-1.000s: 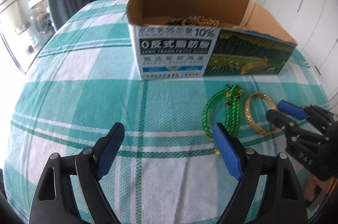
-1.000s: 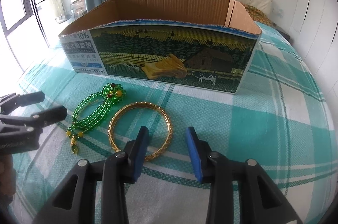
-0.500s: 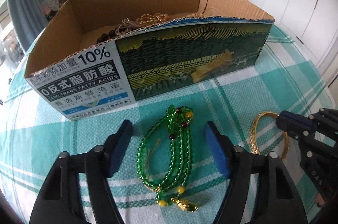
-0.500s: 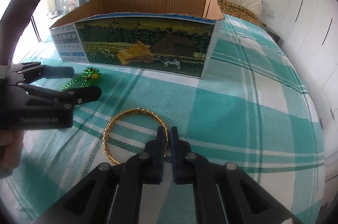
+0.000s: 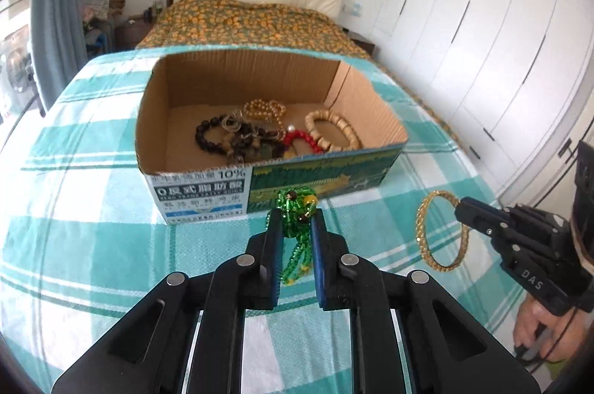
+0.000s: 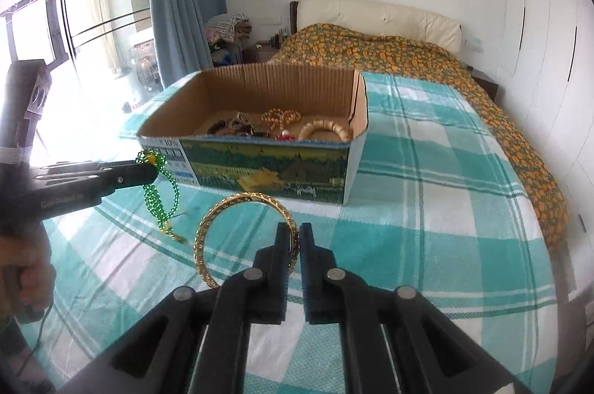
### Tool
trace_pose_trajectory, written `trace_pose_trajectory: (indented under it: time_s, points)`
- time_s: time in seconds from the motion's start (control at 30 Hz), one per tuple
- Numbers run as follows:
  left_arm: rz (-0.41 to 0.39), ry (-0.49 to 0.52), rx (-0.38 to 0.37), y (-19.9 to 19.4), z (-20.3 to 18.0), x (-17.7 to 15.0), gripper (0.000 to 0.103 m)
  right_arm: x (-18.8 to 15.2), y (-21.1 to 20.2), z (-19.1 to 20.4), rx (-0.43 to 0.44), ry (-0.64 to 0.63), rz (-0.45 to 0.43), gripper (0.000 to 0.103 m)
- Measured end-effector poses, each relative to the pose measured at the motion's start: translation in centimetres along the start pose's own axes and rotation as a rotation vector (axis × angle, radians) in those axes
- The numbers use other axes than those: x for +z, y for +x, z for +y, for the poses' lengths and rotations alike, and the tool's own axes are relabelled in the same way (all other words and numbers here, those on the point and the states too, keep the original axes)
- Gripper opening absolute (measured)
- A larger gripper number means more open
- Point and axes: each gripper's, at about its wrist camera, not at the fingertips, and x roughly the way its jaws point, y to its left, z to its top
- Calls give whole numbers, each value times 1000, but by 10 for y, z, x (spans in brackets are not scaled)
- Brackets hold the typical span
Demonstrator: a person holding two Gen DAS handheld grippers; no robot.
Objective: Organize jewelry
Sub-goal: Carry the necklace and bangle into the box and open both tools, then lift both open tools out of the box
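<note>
My left gripper [image 5: 295, 221] is shut on a green bead necklace [image 5: 297, 208], which hangs off the cloth in front of the cardboard box [image 5: 200, 193]. It also shows in the right wrist view [image 6: 161, 197], dangling from the left gripper [image 6: 148, 171]. My right gripper [image 6: 293, 234] is shut on a gold bangle [image 6: 241, 204] and holds it lifted and upright; the bangle also shows in the left wrist view [image 5: 421, 230] at the right gripper [image 5: 462, 208]. The box holds several bracelets and bead strings [image 5: 267, 130].
The box stands on a teal and white checked cloth [image 5: 92, 227]. Beyond it lies a bed with an orange-flowered cover [image 6: 408, 52]. White wardrobe doors [image 5: 482, 41] line the right side, a blue curtain [image 6: 182, 4] and a window the left.
Both grippers closed on their pieces and lifted them off the cloth: the left on the green necklace, the right on the gold bangle. Both views now look down into the box.
</note>
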Motion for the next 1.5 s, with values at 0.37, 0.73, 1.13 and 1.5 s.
trace_pose_trajectory:
  time_s: [0.37,0.73,1.13,1.5]
  points:
    - [-98,-26,-38,-47,18,99,12,106,-4,-3,70,6,-94,5]
    - [-20,-30,65,29,49,116,13,128,87,-6,82,40,23,6]
    - [-12,40,292,52,42,91,99,109,120,-29,52,142,113,79]
    - [-55,33,407,-2,0,89,102,119,44,-10,1,89,61,82]
